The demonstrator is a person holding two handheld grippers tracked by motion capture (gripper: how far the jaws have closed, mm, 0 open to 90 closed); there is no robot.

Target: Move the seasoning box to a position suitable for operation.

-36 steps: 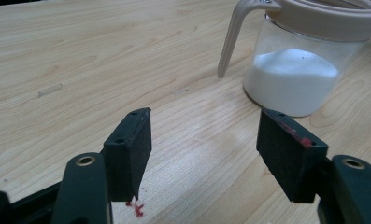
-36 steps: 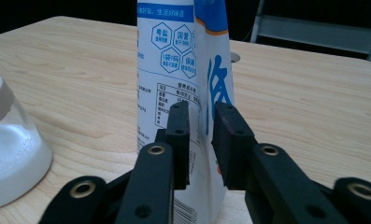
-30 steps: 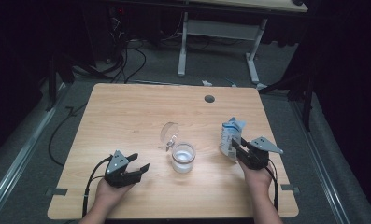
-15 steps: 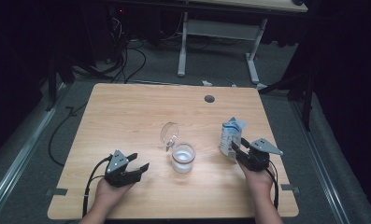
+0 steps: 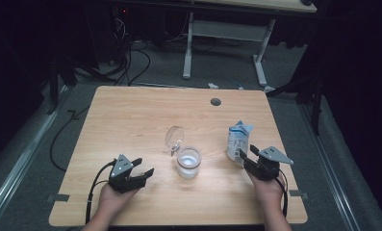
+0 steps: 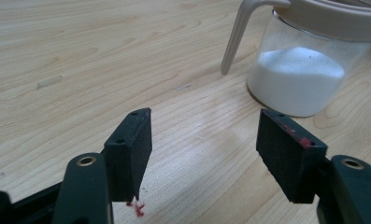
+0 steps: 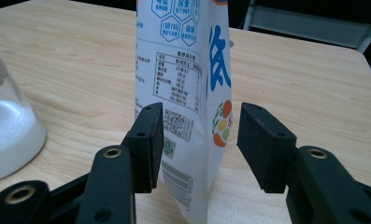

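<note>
Releasing: right gripper (image 7: 199, 140) jaws have just been opening, pads off the standing bag (image 7: 188, 70) between them | left gripper (image 6: 204, 149) held wide, empty, near the open salt jar (image 5: 188, 162) mid-table (image 5: 131, 110) | retreat should be straight back, bag unbrushed.

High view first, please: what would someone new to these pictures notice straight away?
A white bag with blue print stands upright at the table's right, between the right gripper's jaws, which have just been opening; a gap shows on one side. Mid-table sits a glass jar of white powder, lid flipped open, and the left gripper waits open nearby.
</note>
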